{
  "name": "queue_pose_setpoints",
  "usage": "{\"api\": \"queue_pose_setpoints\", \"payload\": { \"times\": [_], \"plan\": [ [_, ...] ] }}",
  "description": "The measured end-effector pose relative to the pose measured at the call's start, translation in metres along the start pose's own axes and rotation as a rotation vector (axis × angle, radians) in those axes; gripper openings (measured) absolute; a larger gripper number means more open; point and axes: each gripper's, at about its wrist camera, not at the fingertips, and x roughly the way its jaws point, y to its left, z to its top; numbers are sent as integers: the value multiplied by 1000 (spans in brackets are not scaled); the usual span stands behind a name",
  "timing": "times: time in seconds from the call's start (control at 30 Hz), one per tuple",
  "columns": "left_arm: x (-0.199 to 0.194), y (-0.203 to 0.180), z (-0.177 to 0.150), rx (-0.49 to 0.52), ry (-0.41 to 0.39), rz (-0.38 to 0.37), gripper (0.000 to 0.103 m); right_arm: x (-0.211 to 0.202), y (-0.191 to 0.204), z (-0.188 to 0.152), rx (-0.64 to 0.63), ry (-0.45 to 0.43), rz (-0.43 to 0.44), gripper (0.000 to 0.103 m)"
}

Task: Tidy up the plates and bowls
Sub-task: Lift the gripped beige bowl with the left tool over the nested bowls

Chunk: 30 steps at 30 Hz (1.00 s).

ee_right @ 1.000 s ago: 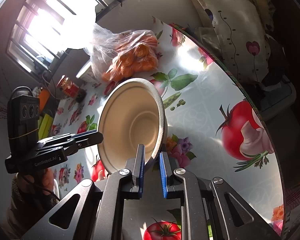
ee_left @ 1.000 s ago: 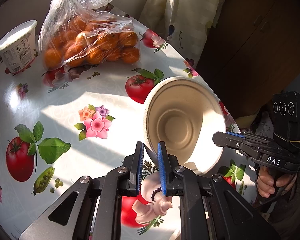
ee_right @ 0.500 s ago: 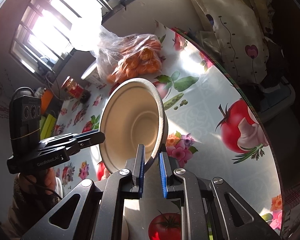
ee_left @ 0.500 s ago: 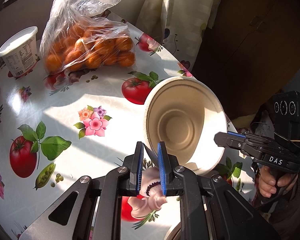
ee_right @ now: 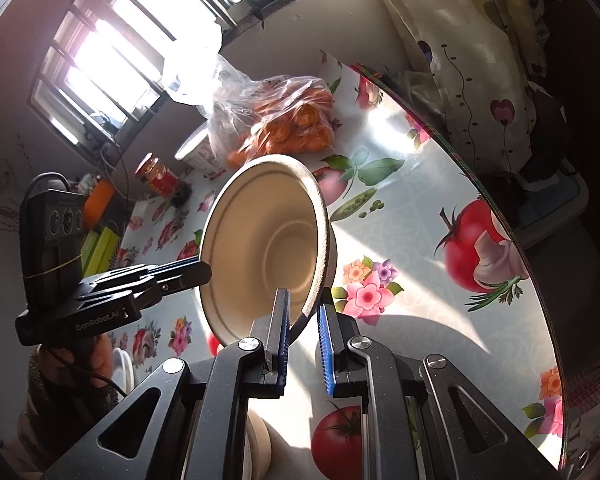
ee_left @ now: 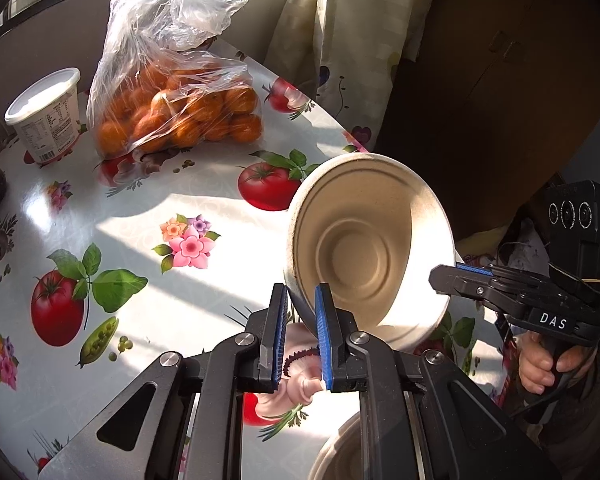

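Note:
A beige fibre bowl (ee_left: 368, 252) is held in the air above the table, tilted so its inside faces the cameras. My left gripper (ee_left: 300, 336) is shut on its near rim. My right gripper (ee_right: 302, 340) is shut on the opposite rim of the same bowl (ee_right: 260, 248). Each gripper also shows in the other's view, the right one (ee_left: 460, 276) at the bowl's right edge, the left one (ee_right: 196, 272) at its left edge. Another beige bowl (ee_left: 340, 456) sits on the table below my left gripper. A stack of beige dishes (ee_right: 260, 448) shows under my right gripper.
A round table with a tomato-and-flower oilcloth (ee_left: 140, 240) carries a plastic bag of oranges (ee_left: 180, 108), a white lidded tub (ee_left: 44, 116) and a red jar (ee_right: 156, 176). A white plate (ee_right: 126, 368) lies at the left. A curtain (ee_left: 340, 40) hangs past the table's far edge.
Both grippers have lifted the bowl slightly and carried it a little nearer the table edge; the second bowl has come into view beneath the left gripper.

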Motion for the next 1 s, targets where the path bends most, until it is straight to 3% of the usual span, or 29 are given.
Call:
{"api": "queue_pose_setpoints", "payload": {
  "times": [1.0],
  "plan": [
    [-59,-23,-44,3,-76,34,15,-40,43,-43,-56,-18,22,14]
  ]
}}
